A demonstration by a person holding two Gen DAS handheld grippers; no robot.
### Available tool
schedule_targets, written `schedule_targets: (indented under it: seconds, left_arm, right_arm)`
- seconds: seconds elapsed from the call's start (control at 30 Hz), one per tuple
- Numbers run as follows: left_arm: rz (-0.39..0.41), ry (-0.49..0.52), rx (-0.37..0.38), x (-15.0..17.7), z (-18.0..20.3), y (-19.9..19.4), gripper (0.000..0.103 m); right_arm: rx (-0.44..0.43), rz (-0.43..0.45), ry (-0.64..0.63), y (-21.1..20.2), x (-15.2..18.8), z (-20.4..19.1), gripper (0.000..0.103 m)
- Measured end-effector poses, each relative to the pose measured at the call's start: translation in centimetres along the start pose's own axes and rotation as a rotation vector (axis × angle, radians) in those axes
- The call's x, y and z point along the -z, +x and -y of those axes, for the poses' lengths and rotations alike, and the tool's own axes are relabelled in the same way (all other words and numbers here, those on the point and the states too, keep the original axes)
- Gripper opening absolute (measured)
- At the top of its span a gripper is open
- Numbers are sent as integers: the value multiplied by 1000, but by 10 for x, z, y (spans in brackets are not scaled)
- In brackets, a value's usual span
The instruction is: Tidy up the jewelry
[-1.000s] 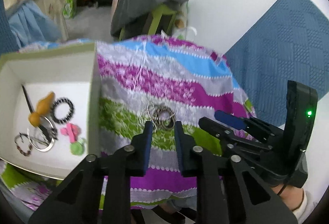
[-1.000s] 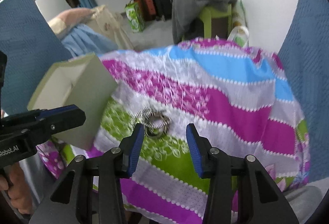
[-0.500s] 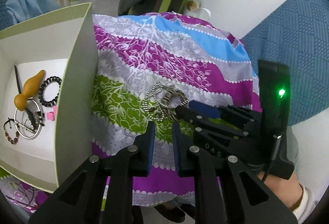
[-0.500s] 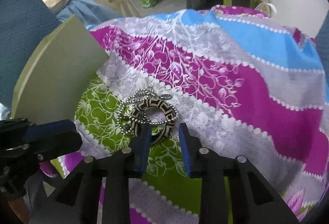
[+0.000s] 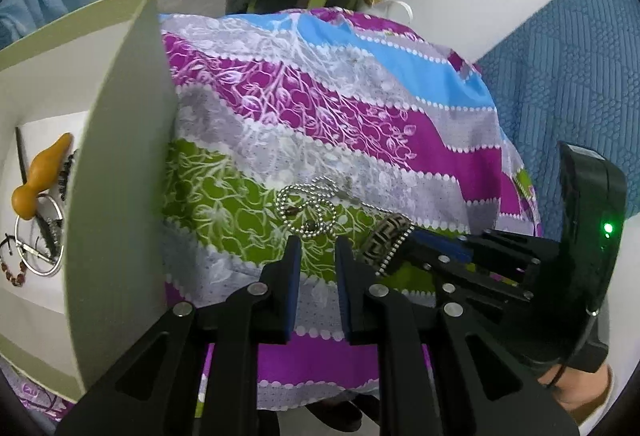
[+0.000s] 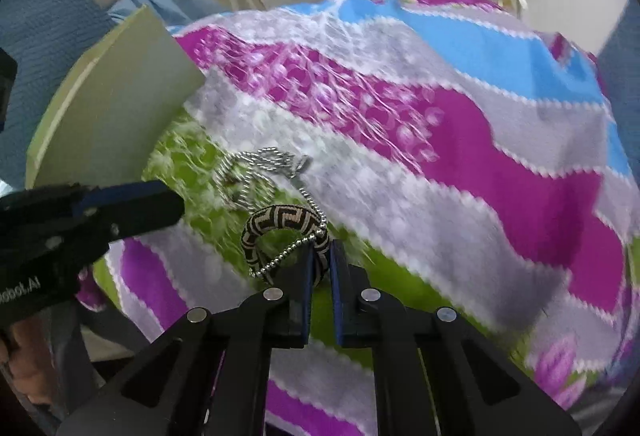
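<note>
While the box (image 5: 120, 164) sits off to the left with bracelets already inside, the left gripper (image 5: 316, 256) hovers narrowly parted and empty, the ball chain (image 5: 308, 208) just ahead of its tips. Right beside it, the right gripper (image 6: 320, 268) has just closed on the woven bangle's (image 6: 280, 224) near rim, the chain draped across it. Lifting may drag that chain along, I'd guess. Underneath lies a striped floral cloth (image 5: 360, 116); a cluttered room lies behind.
</note>
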State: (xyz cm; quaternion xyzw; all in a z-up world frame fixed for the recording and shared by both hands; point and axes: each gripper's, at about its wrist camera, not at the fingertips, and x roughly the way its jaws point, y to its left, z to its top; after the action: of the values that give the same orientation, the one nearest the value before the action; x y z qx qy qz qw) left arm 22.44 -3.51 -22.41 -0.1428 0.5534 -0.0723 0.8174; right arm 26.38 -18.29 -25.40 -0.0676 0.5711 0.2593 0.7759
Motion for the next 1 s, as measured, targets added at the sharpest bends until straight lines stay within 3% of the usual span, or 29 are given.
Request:
schedule_targets:
  seconds: [0.1,0.3,0.57,0.6,0.63,0.73,0.83,1.0]
  left_arm:
    - [-12,26,-17,-2,5,8,39]
    - [-8,77,-38,-10,15,26,40]
    - [-21,209,-141,-12,32,53,39]
    - [-18,221,-153,-11,34,54,37]
    - [-15,234,-168,-9,36,55,23]
    - [-25,246,-161,-7,41,57,3]
    - [-17,273,-189,-5,51,59,3]
    - [-5,250,-152,-3,51,51,2]
  right_arm:
    - [33,-7,9,-5,6,3,6]
    - [66,-12,27,-8,16,10,6]
    - [58,-7,39,-5,17,11,6]
    - [56,-7,46,-5,17,13,6]
    - [54,-5,54,-5,17,15,6]
    - [49,-3,67,-6,18,18,6]
    - [49,-8,71,-4,18,19,6]
    - [54,-9,79,-3,18,21,6]
